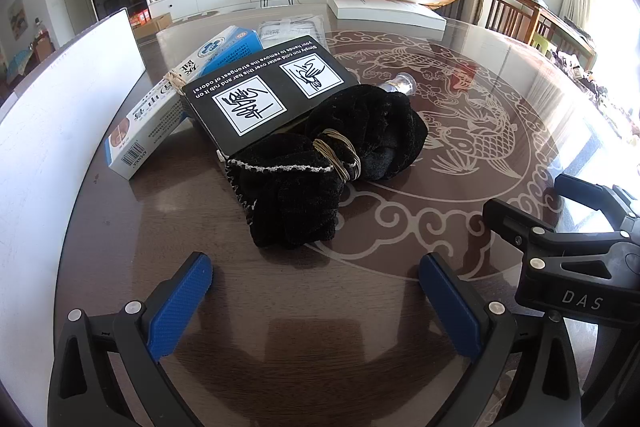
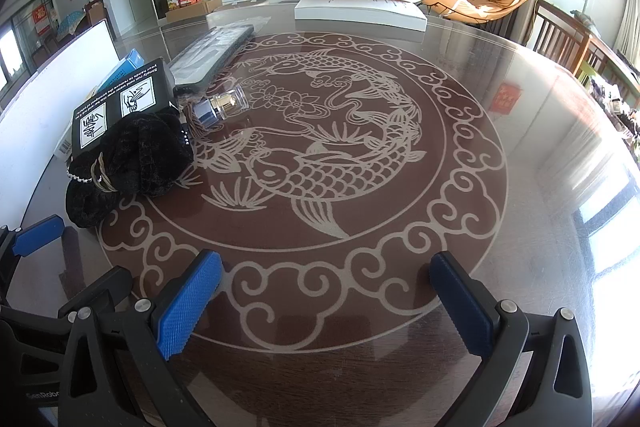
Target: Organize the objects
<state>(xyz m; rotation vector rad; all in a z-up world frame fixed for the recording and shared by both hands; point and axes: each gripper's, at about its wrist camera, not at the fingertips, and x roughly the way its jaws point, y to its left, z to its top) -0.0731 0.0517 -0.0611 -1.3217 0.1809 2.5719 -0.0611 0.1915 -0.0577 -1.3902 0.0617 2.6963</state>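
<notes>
Nothing looks sorted yet. The things sit in a messy pile on the round worktop, over at about ten o'clock from the big fish picture in the middle.

The left hand-held gripper is spread wide with nothing between its blue pads. It hangs low over the worktop, and the pile is straight ahead of it at twelve o'clock. The right hand-held gripper is spread wide too and holds nothing. It points at the bare middle of the worktop, with the pile off at its ten o'clock.

Closest to the left hand-held gripper is a fuzzy black cloth bundle tied round the middle with a tan band. It leans on a black box with white hand pictures on it. The black box lies partly on top of a blue and white box and a longer white box. Just behind the bundle, at one o'clock, a small clear bottle lies on its side. A flat grey packet rests behind that.

Far across the worktop, at twelve o'clock, lies a big white box. A white board stands at nine o'clock beside the pile. I cannot tell where the things should go.

So I think the job is at its start. All of the pile is left to move, and the black bundle looks easiest to pick first.
</notes>
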